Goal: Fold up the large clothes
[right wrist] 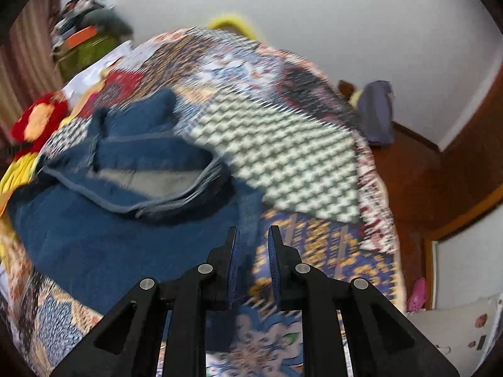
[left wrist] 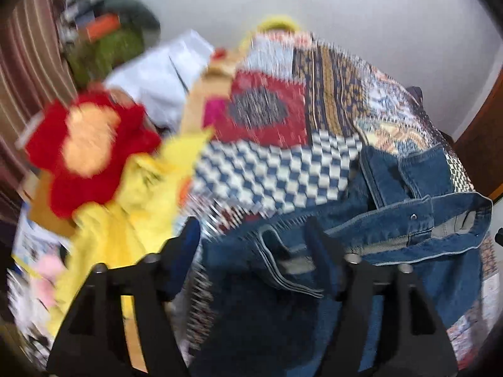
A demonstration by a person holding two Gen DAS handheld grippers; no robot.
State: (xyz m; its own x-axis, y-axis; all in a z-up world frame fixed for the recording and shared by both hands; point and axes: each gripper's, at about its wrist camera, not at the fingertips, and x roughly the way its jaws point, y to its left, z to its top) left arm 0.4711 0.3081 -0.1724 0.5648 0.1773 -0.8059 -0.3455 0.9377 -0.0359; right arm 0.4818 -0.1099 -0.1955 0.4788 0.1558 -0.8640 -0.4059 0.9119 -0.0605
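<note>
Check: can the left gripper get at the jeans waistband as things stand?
Probably yes. The left gripper is open right above the jeans, the waistband lies exposed on top, and nothing sits between. The image is blurred, so contact is unclear.

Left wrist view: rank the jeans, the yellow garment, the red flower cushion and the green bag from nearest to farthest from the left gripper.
From the left gripper:
1. Jeans, right under and ahead of the fingers, waistband to the right.
2. Yellow garment, beside the left finger.
3. Red flower cushion, farther up on the left.
4. Green bag, at the far upper left by the curtain.
</note>
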